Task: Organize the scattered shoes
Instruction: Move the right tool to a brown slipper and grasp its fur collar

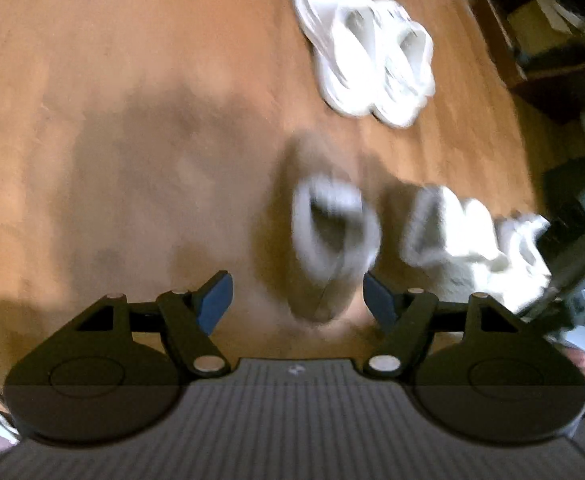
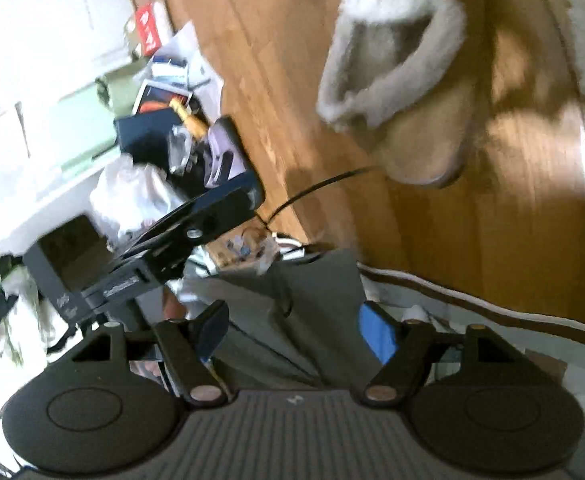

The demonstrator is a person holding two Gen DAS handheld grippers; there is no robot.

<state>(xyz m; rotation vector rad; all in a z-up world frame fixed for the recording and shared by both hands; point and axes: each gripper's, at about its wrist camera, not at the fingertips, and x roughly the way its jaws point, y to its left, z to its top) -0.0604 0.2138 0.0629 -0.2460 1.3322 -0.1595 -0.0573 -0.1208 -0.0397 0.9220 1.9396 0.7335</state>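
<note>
Wooden floor [image 1: 132, 80] — blurred fur-lined slipper [image 1: 328, 240], both claws [image 1: 297, 300] [image 2: 292, 332] wide, empty.

No text, brand, number or sign can be read with certainty in either view. In the right wrist view a red box [image 2: 148, 26] at the far left, by the white furniture, bears white marks too blurred to make out. The dark device [image 2: 72, 280] near the left shows pale script on its side, also illegible. The papers and packages [image 2: 172, 76] heaped beside it carry print that stays unreadable.
</note>
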